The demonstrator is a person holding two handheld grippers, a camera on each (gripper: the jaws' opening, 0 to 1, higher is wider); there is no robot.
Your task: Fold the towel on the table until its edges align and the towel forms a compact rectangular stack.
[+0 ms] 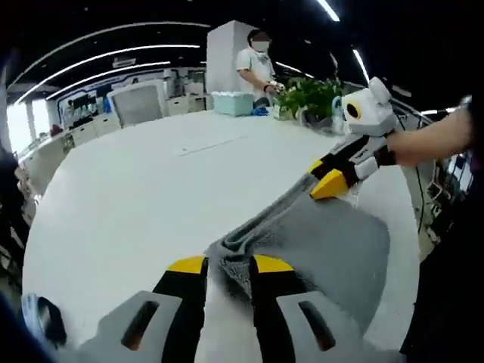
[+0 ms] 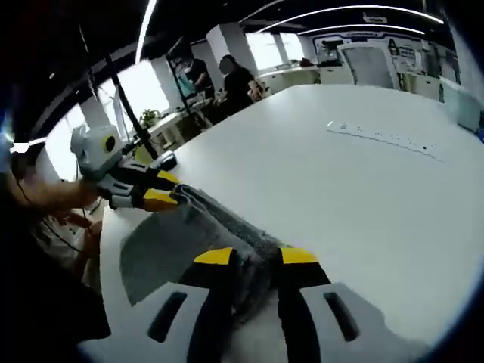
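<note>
towel (image 1: pixel 318 242) lower centre on counter (image 1: pixel 136 197) | left hand-held gripper (image 1: pixel 228 266) and right hand-held gripper (image 2: pixel 255 261) each clamp, apparently, one corner of the raised edge, to carry it over

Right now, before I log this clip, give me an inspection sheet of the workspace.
Surface: white table, broad and bare beyond the cloth.
Job's things: grey towel, partly folded, one folded edge bunched between the tools.
Clutter: teal box and potted plants at the far edge.
Grippers: left tool shut on the towel's corner; right tool shut on the other corner.
Cables: nothing seen.
Surroundings: office, ceiling strip lights, chair, people standing beyond the table.
</note>
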